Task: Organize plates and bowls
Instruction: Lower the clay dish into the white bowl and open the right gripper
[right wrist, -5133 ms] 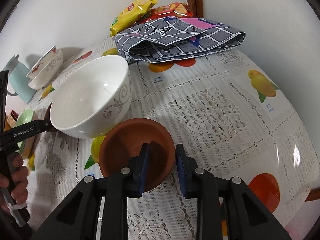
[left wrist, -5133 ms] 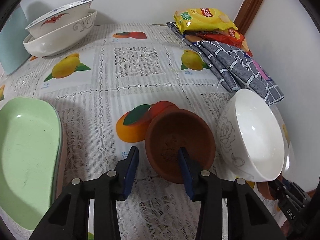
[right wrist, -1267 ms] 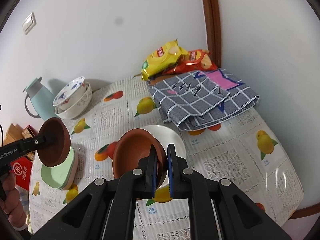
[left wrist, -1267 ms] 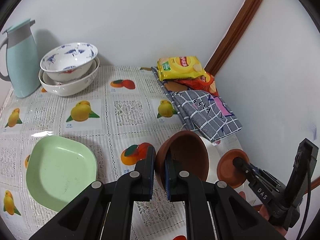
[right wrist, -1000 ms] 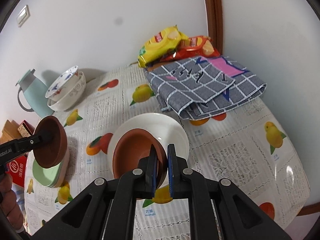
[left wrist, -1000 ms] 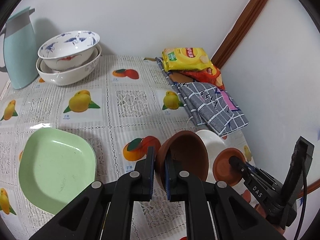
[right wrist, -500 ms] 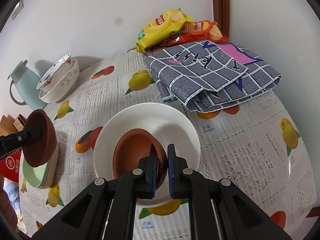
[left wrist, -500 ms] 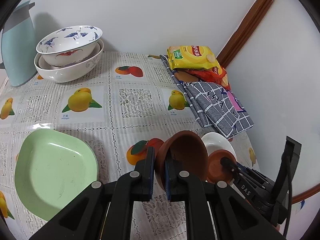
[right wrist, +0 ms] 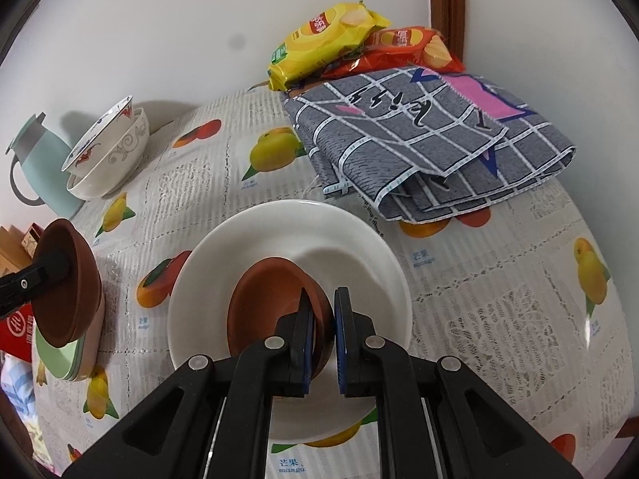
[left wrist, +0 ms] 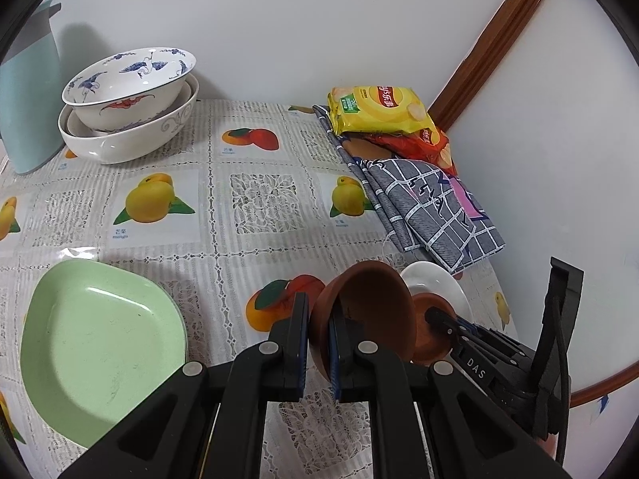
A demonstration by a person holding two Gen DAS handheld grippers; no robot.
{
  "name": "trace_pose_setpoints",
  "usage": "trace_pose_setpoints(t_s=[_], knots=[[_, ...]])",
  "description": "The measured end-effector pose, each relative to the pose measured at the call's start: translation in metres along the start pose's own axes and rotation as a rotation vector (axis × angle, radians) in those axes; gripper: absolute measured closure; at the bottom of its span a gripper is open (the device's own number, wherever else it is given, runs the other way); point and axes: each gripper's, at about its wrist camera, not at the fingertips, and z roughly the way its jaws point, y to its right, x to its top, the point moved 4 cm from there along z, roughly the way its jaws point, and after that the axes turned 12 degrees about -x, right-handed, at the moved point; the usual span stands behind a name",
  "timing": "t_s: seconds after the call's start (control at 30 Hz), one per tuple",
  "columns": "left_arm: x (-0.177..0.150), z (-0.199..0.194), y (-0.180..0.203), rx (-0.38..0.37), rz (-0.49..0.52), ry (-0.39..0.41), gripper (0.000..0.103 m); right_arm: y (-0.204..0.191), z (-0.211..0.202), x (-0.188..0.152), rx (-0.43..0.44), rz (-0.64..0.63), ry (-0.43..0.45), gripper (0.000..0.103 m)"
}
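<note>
My left gripper (left wrist: 317, 319) is shut on the rim of a brown bowl (left wrist: 371, 311), held tilted on edge above the tablecloth, right of the green plate (left wrist: 100, 343). The same bowl (right wrist: 76, 291) shows at far left in the right wrist view, over the stacked green plates (right wrist: 60, 359). My right gripper (right wrist: 321, 307) is shut on the rim of a second brown bowl (right wrist: 271, 303), which sits low inside the white bowl (right wrist: 287, 215). Whether it rests on the white bowl's bottom I cannot tell.
Two nested patterned bowls (left wrist: 127, 107) and a pale blue jug (left wrist: 28, 99) stand at the back left. A folded grey checked cloth (right wrist: 419, 135) and snack bags (right wrist: 327, 40) lie at the back right by the wall. A red box (right wrist: 12, 331) is beyond the table's left edge.
Both grippers closed on the brown bowls and lifted them. Over the last second the right gripper came down with its brown bowl into the white bowl; the left stayed nearly still.
</note>
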Motion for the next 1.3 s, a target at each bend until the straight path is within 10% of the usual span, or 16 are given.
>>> trace_pose_setpoints(t_s=[1.3], knots=[[-0.012,0.002,0.001,0.010,0.020,-0.039,0.094,-0.025,0.017,0.001,-0.207,-0.213,-0.028,0.081]])
